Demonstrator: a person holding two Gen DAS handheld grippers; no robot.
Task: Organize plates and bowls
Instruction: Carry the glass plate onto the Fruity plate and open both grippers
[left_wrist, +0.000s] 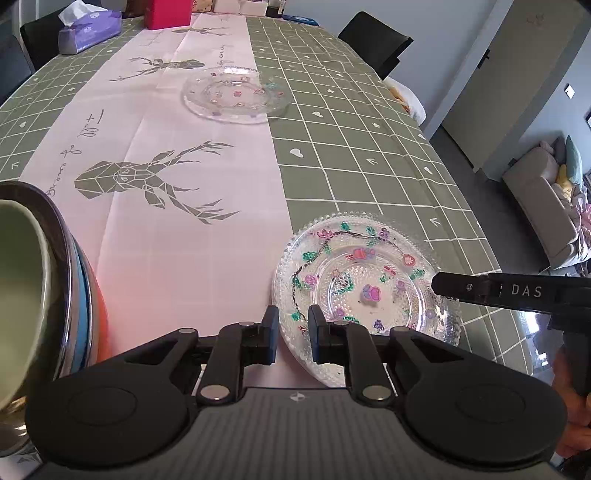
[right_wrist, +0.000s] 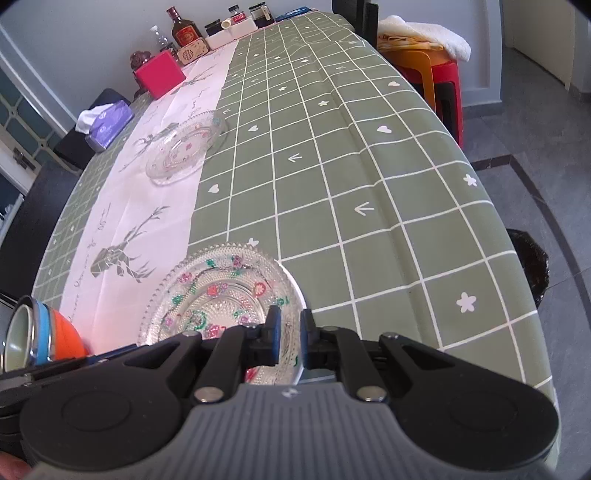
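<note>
The table (right_wrist: 369, 184) carries a green checked cloth with a pale deer-printed strip running down its length. On it, near the front edge, lies the near plate (left_wrist: 364, 273), clear glass with painted flowers, straddling the line between the strip and the green. The far plate (left_wrist: 234, 94), of the same kind, sits well apart, farther up the strip.

The bowls (right_wrist: 40, 332) are a nested stack tipped on its side at the left: a green bowl inside a steel one, then blue and orange.

Both tools point steeply down at the near plate. The left gripper (left_wrist: 293, 328) has its jaws close together over the plate's near-left rim; whether they clamp the rim I cannot tell. The right gripper (right_wrist: 290, 332) is nearly closed on the plate's right rim, which runs between its pads.

Only the left view shows the right gripper's black body reaching in over the plate's right side, and a sofa (left_wrist: 543, 206) beyond. Only the right view shows the whole bowl stack, bottles (right_wrist: 186, 31) at the far end, and stacked stools (right_wrist: 436, 74).
</note>
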